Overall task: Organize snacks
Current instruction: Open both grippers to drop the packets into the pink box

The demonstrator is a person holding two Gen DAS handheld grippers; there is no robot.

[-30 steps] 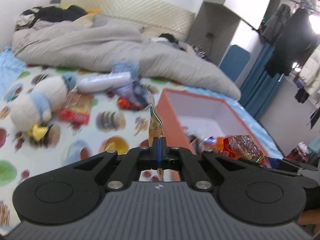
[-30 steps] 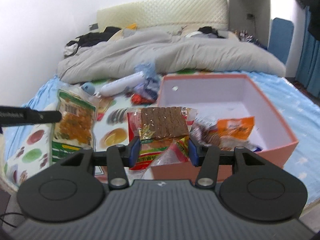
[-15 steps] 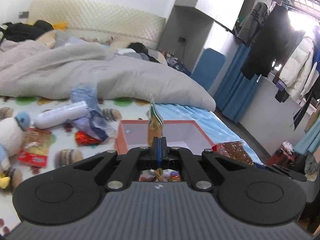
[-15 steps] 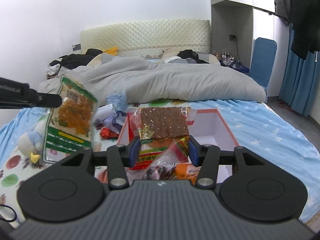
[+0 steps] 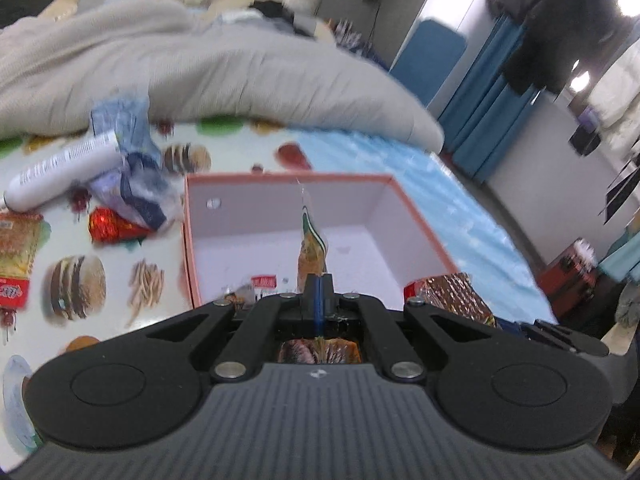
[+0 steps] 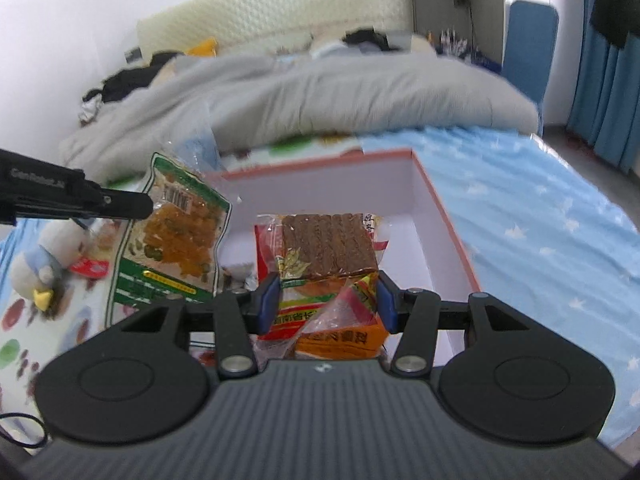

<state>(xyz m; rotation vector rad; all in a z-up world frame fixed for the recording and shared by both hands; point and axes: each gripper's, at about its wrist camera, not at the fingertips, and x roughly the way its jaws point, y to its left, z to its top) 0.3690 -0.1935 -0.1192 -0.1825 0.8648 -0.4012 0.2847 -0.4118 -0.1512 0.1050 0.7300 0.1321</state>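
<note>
My left gripper [image 5: 317, 296] is shut on a green-edged bag of orange snacks [image 5: 311, 254], seen edge-on, held above the pink box [image 5: 280, 179]. In the right wrist view that bag [image 6: 172, 236] hangs flat at the box's left side. My right gripper [image 6: 326, 300] is shut on a red pack of brown wafers [image 6: 326, 250], held over the near half of the box [image 6: 440, 216]. Other snack packs [image 6: 344, 338] lie in the box below it.
On the printed sheet left of the box lie a white tube [image 5: 60, 170], a blue-white wrapper [image 5: 132, 184], a red wrapper [image 5: 110, 226] and a red-yellow pack [image 5: 16, 256]. A plush bird [image 6: 44, 264] sits at left. A grey duvet [image 5: 200, 68] lies behind.
Both grippers have tipped down and moved in over the box with their snacks still held. The box now fills more of both views.
</note>
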